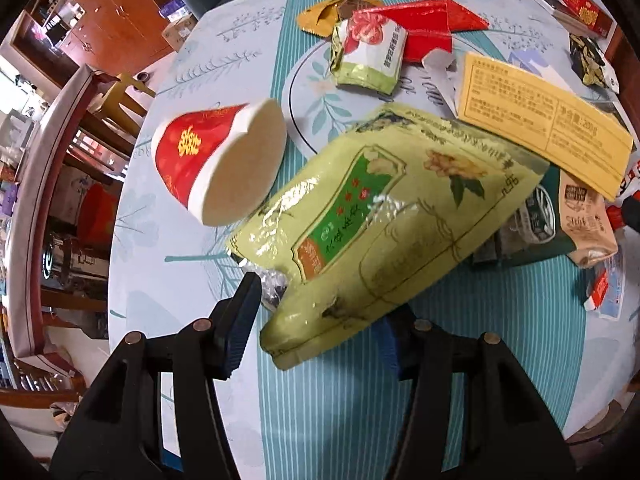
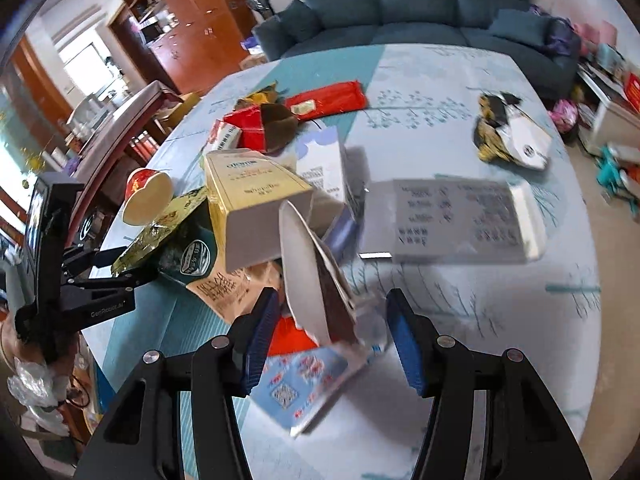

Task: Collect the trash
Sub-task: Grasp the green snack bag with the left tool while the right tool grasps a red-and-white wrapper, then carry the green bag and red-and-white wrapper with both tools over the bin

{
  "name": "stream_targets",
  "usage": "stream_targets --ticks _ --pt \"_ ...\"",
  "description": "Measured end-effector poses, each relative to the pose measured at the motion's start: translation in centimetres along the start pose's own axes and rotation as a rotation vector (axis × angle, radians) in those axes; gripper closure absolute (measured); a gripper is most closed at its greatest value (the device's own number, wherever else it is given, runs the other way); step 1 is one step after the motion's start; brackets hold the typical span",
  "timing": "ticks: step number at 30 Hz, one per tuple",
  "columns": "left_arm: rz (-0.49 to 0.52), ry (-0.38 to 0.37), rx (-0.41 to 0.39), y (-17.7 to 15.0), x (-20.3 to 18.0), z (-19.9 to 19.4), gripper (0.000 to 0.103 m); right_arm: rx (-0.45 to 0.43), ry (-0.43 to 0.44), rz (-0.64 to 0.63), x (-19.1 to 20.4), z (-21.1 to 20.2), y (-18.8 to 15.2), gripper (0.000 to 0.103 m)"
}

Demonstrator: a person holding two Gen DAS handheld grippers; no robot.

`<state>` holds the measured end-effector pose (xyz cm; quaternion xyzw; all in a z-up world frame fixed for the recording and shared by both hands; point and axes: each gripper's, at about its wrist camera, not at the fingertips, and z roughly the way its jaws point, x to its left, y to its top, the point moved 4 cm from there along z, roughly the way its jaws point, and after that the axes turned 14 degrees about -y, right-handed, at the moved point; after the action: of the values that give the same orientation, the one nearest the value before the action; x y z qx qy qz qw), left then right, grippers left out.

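Our left gripper [image 1: 320, 320] had its fingers spread around a glossy yellow-green foil pouch [image 1: 384, 220]; our right gripper [image 2: 332, 336] had its fingers spread around a torn white-and-blue carton [image 2: 312, 376] on the floral tabletop [image 2: 500, 320].

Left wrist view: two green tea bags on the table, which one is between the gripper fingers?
The large yellow-green pouch, lying flat with its lower end between the open left gripper. The small green-and-white packet sits crumpled far back by the red wrappers.

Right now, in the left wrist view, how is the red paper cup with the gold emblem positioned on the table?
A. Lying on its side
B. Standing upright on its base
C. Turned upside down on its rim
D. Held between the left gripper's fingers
A: the red paper cup lies on its side on the table, its flat end facing the camera, apart from the left gripper.
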<state>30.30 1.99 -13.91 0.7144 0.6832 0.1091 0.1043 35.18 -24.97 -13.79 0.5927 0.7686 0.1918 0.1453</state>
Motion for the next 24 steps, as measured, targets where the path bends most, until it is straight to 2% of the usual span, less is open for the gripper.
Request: stream_targets --ticks 1,3,7,10,16,17,18,24 --pt "-0.001 0.006 0.004 0.1 0.1 0.1 0.076 -0.009 0.0 -0.018 0.1 0.2 0.1 0.06" --pt "-0.02 -0.002 0.025 0.0 0.2 0.4 0.089 -0.016 0.005 -0.034 0.6 0.0 0.1 0.062" --pt "-0.047 0.005 0.019 -0.6 0.3 -0.5 0.1 -0.018 0.005 -0.03 0.8 -0.4 -0.2 0.065" --pt "-0.039 -0.003 0.019 -1.3 -0.1 -2.2 0.102 -0.014 -0.006 -0.01 0.6 -1.2 -0.7 0.066" --pt "-0.007 -0.07 0.031 -2.9 -1.2 -5.5 0.103 -0.023 -0.013 0.036 0.7 -4.4 -2.1 0.067" --pt "-0.001 -0.088 0.034 -3.3 -1.4 -6.1 0.103 -0.026 -0.011 0.043 0.8 -4.9 -2.3 0.074" --pt "0.003 -0.103 0.036 -3.8 -1.7 -6.7 0.103 -0.023 -0.014 0.051 1.0 -5.5 -2.6 0.086" --pt "0.062 -0.191 0.04 -7.1 -3.0 -10.2 0.103 -0.051 -0.037 0.106 1.8 -8.9 -4.3 0.087"
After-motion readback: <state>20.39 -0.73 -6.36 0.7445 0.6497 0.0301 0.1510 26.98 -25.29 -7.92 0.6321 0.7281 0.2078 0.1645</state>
